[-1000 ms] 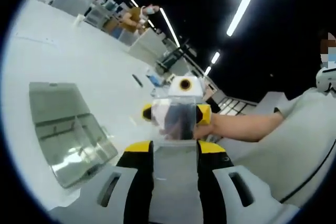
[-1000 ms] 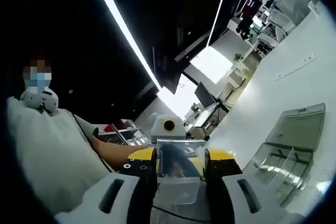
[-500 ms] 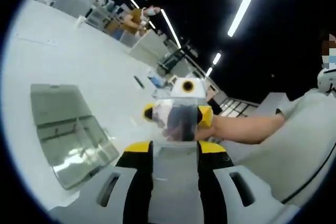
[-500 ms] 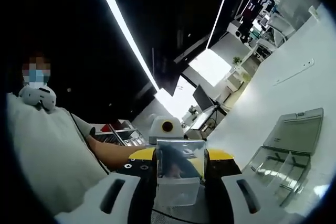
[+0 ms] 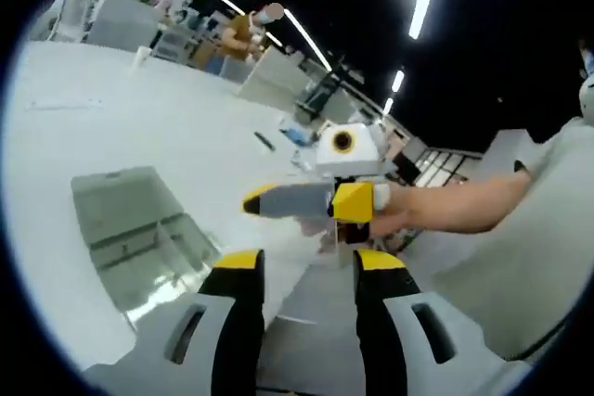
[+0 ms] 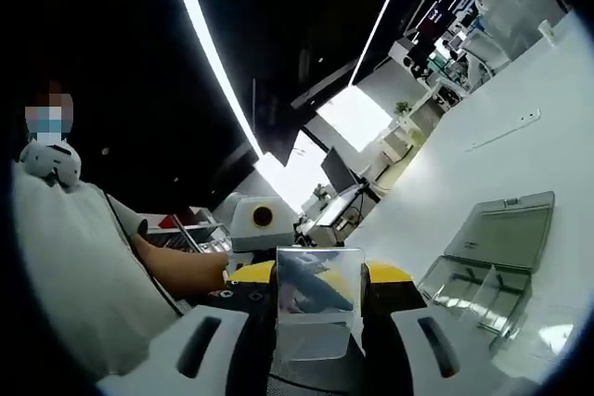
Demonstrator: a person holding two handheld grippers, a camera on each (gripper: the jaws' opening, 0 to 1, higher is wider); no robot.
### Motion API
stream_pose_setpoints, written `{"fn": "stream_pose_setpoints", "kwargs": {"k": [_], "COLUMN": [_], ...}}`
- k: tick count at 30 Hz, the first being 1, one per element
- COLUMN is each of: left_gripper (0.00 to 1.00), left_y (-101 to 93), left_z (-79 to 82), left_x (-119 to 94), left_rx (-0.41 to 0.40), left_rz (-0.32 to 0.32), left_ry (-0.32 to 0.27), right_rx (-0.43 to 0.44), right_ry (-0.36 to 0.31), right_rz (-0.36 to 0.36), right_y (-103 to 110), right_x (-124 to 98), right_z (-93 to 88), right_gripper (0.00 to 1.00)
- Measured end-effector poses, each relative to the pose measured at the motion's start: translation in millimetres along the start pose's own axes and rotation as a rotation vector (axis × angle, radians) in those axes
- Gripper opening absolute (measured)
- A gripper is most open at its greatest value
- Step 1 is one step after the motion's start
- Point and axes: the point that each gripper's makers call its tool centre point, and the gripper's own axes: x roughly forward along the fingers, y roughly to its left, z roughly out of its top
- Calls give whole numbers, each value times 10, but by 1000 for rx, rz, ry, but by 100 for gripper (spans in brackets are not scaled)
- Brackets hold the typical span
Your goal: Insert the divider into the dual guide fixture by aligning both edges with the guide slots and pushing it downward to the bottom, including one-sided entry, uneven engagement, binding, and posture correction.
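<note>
The right gripper (image 6: 318,287) clamps the clear divider (image 6: 317,305) between its yellow-tipped jaws. The transparent guide fixture (image 6: 489,264) lies on the white table (image 6: 520,155), apart from the divider, lid open.

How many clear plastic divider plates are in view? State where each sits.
1: the clear plastic divider plate is clamped between the right hand-held gripper jaws. Others may be hidden.

Right gripper (image 6: 318,296) clamped, left gripper (image 5: 299,277) agape.
</note>
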Motion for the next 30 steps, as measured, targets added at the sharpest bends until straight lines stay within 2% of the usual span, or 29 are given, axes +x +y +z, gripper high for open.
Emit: {"fn": "stream_pose_setpoints", "kwargs": {"k": [5,10,17,21,23,25,26,30], "left_gripper": [37,40,39,36,34,31,29,25], "left_y": [-22,87,194,228,264,273,283,320], "left_z": [49,-2,-92,-122,-170,-166,-164,-194], "left_x": [14,21,44,42,37,32,22,12], "left_rx": [34,115,173,187,203,203,198,192], "left_rz": [24,121,242,292,326,345,357,399], "left_ry": [-6,42,108,127,160,156,156,170], "right_rx": [-4,8,11,15,18,17,28,38], "right_ry": [4,5,21,42,53,59,73,73], "right_rz": [-34,-91,-182,-244,-276,-300,-340,-364], "right_y": [-56,-141,-267,-340,-368,-387,-436,-429], "right_x": [-10,-11,-2,16,23,30,16,48], "right_z": [-12,-19,-70,-100,-114,-117,-141,-142], "right_gripper": [31,31,31,31,31,31,31,31]}}
